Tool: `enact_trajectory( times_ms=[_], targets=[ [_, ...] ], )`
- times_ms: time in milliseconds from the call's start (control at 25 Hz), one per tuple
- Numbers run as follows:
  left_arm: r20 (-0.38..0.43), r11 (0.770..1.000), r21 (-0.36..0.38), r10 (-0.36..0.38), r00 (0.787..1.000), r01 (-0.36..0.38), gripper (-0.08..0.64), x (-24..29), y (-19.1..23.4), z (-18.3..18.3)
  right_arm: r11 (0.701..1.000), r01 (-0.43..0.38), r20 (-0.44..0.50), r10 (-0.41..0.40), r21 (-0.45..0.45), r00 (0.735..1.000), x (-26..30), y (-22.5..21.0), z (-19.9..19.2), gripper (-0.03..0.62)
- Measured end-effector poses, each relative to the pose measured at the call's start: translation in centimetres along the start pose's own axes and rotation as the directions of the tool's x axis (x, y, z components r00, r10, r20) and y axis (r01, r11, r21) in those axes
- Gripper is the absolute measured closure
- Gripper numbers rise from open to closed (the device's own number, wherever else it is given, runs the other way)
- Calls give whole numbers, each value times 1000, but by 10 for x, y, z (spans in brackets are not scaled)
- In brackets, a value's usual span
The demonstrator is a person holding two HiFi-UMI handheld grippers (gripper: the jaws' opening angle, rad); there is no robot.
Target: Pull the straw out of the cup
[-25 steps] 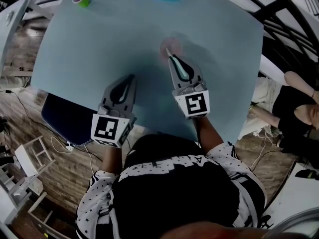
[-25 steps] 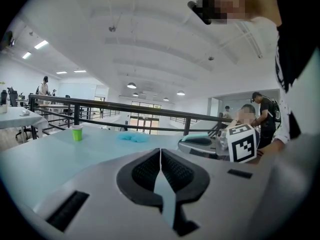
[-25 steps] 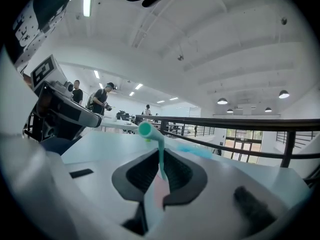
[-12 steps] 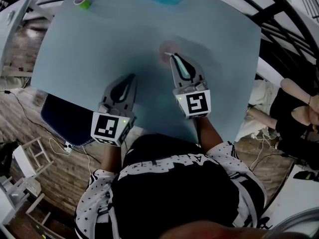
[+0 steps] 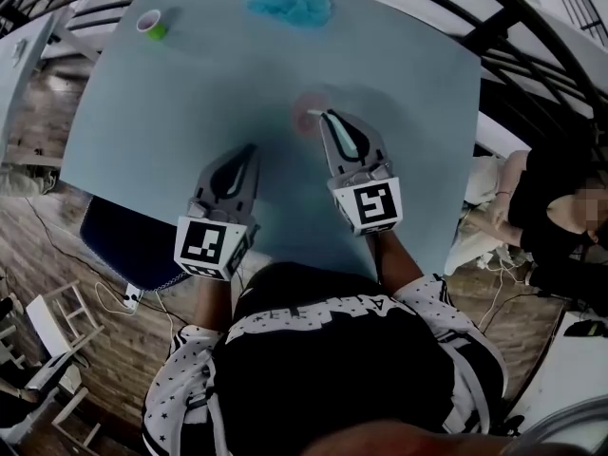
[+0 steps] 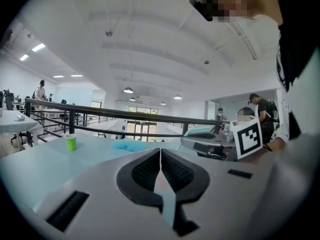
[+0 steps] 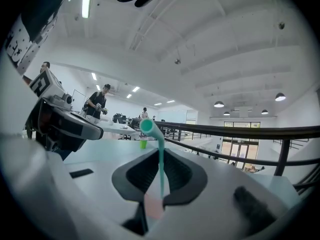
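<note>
My right gripper (image 5: 332, 123) is shut on a teal straw (image 5: 345, 138) just right of a pale pink cup (image 5: 308, 114) on the light blue table (image 5: 171, 112). In the right gripper view the straw (image 7: 161, 154) stands upright between the jaws, its bent tip pointing left. The pink cup (image 7: 152, 207) shows low in the gap, and I cannot tell whether the straw's lower end is inside it. My left gripper (image 5: 249, 153) hangs shut and empty over the table, left of the cup. In the left gripper view, that gripper (image 6: 160, 156) shows its jaws pressed together.
A small green cup (image 5: 151, 24) stands at the table's far left corner, and a blue cloth (image 5: 290, 6) lies at the far edge. A dark blue seat (image 5: 123, 240) sits below the table's left side. A person (image 5: 560, 226) sits to the right.
The right gripper with the straw has drawn slightly back and right of the pink cup. The left gripper has held still, and the head camera has shifted a little.
</note>
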State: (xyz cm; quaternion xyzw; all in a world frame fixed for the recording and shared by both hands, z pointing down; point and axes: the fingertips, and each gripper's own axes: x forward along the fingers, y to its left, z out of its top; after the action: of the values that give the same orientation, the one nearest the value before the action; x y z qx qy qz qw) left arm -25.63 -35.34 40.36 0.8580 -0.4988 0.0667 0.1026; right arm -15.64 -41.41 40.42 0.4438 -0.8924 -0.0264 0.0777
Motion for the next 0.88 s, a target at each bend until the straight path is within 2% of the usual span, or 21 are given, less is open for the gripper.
enact_trajectory(
  times_ms=[280, 880],
  targets=[
    [23, 1000, 10, -12, 1000, 11, 545, 3, -4, 12, 998, -6, 6, 7, -56, 1000, -10, -4, 6, 548],
    [52, 999, 22, -28, 998, 27, 545, -8, -9, 24, 999, -17, 53, 19, -42, 998, -29, 12, 41, 548]
  ],
)
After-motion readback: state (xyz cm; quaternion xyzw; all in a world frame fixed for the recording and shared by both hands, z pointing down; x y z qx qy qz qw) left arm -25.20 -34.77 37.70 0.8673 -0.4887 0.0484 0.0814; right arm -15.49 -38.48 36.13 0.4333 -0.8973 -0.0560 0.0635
